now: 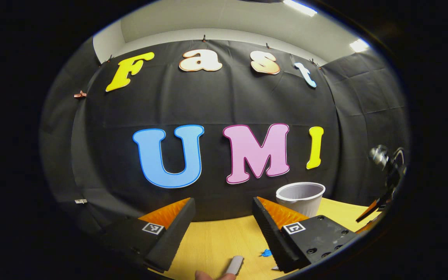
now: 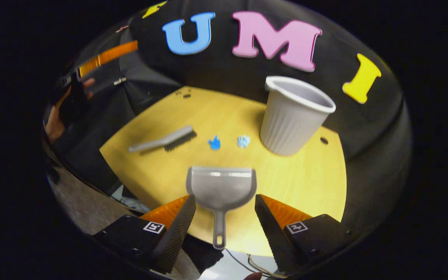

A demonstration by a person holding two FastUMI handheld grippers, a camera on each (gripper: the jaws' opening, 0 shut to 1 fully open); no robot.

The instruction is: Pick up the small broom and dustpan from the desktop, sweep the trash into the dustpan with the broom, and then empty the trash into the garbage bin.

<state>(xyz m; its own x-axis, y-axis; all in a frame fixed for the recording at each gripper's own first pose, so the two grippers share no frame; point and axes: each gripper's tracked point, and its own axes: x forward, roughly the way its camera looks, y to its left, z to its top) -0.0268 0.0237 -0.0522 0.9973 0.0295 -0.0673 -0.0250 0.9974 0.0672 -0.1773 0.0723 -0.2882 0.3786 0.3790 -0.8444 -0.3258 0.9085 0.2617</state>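
Note:
A grey dustpan [image 2: 221, 186] lies on the yellow desktop [image 2: 305, 182], its handle [image 2: 219, 233] pointing toward the near edge. My right gripper [image 2: 224, 196] hangs open above it, one finger to each side of the pan's neck, touching nothing. The grey broom [image 2: 165, 140] lies to the left, with a blue scrap [image 2: 214, 143] and a pale blue scrap [image 2: 243, 140] beside its bristles. The pale ribbed garbage bin [image 2: 294, 114] stands upright behind them. My left gripper [image 1: 224, 200] is open and level above the table [image 1: 216, 237], with the broom's handle end [image 1: 235, 264] and a blue scrap [image 1: 266, 253] below it.
The bin [image 1: 301, 198] stands just past my left gripper's right finger. The right gripper [image 1: 370, 210] shows at the far right edge. In the right gripper view the left gripper [image 2: 103, 58] and the hand [image 2: 53, 124] holding it are at the upper left. Cables trail below the table's near edge.

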